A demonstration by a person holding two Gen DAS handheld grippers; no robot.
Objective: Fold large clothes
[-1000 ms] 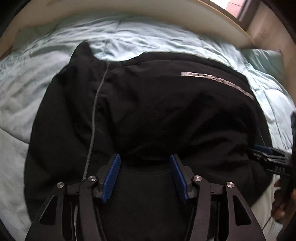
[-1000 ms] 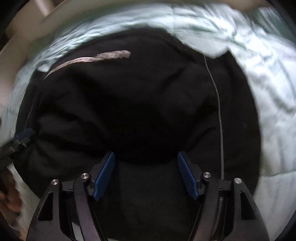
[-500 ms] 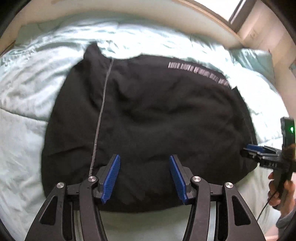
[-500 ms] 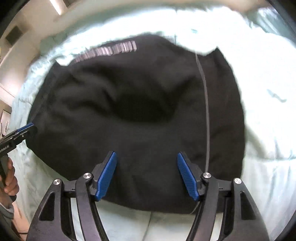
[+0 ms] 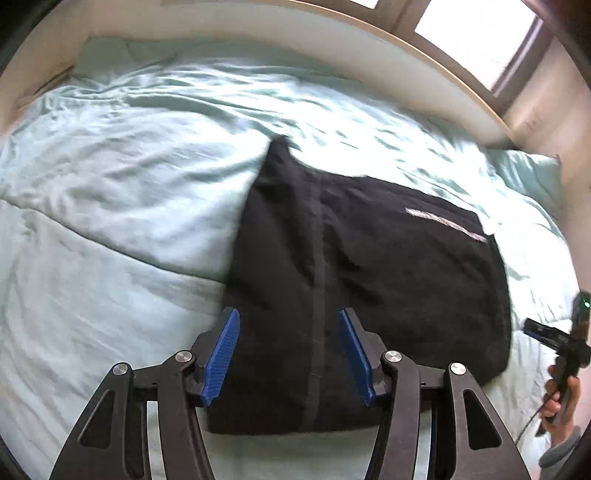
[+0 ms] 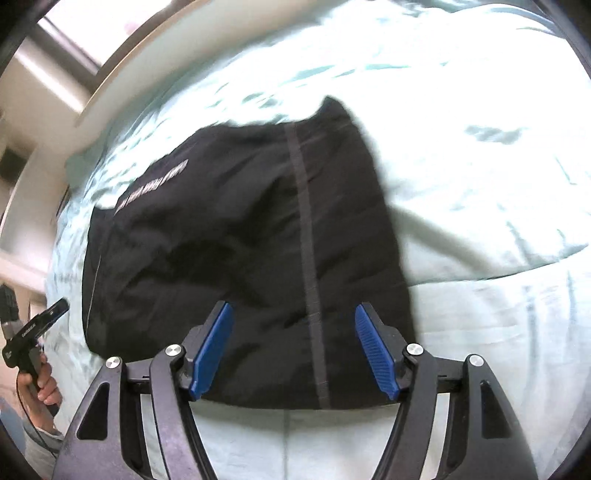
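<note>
A black garment (image 5: 369, 280) lies folded into a rough rectangle on the pale green bedding, with a grey stripe down it and a band of light lettering near one edge. It also shows in the right wrist view (image 6: 240, 251). My left gripper (image 5: 290, 356) is open and empty, held above the garment's near edge. My right gripper (image 6: 293, 352) is open and empty, also above the near edge. Each gripper shows at the side of the other's view: the right one (image 5: 554, 336) and the left one (image 6: 33, 332), held in a hand.
The pale green duvet (image 5: 129, 221) is rumpled and covers the whole bed. A light wooden headboard (image 5: 332, 40) curves along the far side under a window (image 5: 480, 33). A pillow (image 5: 528, 173) lies at the far right.
Both grippers have pulled up and back from the garment, which now looks smaller and lies flat and released on the bed. Jaws stay open.
</note>
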